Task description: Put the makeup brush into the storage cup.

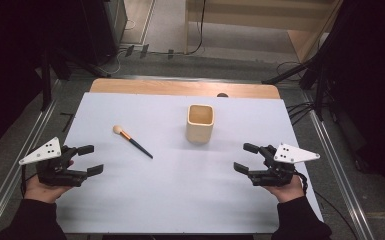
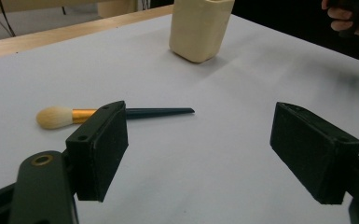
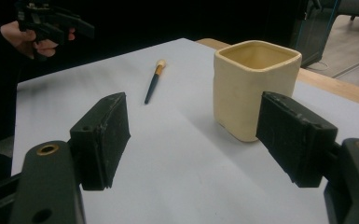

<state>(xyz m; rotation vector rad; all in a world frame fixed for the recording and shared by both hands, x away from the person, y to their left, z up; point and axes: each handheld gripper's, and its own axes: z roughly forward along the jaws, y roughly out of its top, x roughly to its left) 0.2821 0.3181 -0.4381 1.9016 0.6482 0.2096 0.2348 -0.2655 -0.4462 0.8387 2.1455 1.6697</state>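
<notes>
I have the white surface (image 1: 180,200) ahead, with the cream square-sided cup (image 1: 200,123) upright toward its far middle and the makeup brush (image 1: 132,141) lying flat, well left of it. My left claw (image 1: 91,160) and right claw (image 1: 245,157) hover near the front corners, both spread wide and holding nothing. My biggest worry is the cup: it looks light, and a jaw clipping its rim could tip or shove it. Next, the thin brush handle could roll or skid as I pinch.
</notes>
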